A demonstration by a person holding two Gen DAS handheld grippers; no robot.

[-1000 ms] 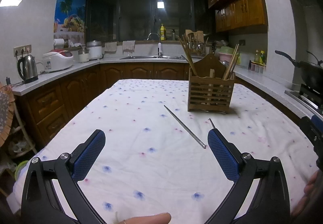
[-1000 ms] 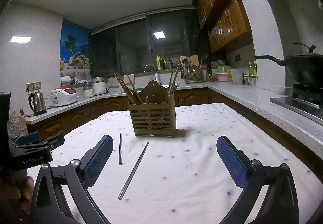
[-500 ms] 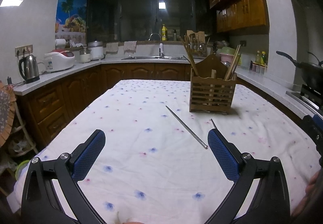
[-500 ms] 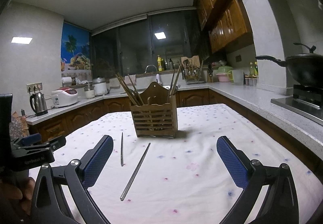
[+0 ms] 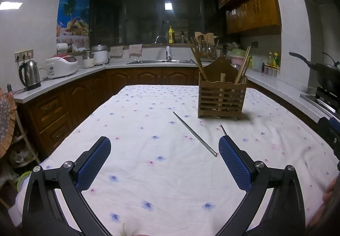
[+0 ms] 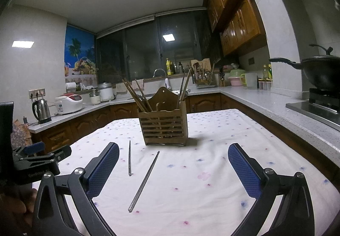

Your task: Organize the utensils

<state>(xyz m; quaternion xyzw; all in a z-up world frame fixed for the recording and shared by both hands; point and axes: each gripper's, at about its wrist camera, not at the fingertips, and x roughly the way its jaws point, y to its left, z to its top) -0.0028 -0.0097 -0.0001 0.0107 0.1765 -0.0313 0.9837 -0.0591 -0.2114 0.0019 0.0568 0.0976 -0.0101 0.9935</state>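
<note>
Scene: a kitchen at night, seen from two hand-held grippers; a surface (image 6: 212, 182) under a white cloth with small flower prints fills the foreground.

Left tongs (image 5: 164, 160): spread wide, holding nothing, hovering low over the near part of the cloth.

Right tongs (image 6: 173, 164): also spread wide and empty, pointed at the holder; the left gripper's black body shows at the left edge of this view.

Wooden holder (image 6: 163, 126): a slatted box standing upright toward the far side of the surface, with wooden chopsticks (image 6: 136, 95) leaning out of its left compartment and more utensils, too dim to name, in the right one.

Loose pieces: two metal chopsticks lie flat on the cloth in front of the holder, apart from each other. The longer-looking one (image 6: 144, 180) runs diagonally between the right tongs' fingers. The other (image 6: 129, 158) lies to its left, pointing nearly straight at the holder. In the left view one (image 5: 194, 133) is fully seen; the second (image 5: 223, 129) is partly hidden behind the right finger.

What has changed: over the last second both views creep slightly forward toward the holder; the chopsticks, holder and cloth stay where they were, and both tongs stay spread.

Meaning for the task: two chopsticks remain outside the holder. My judgement is that the grippers are nearing a pickup, but which piece is aimed at cannot be told.
</note>
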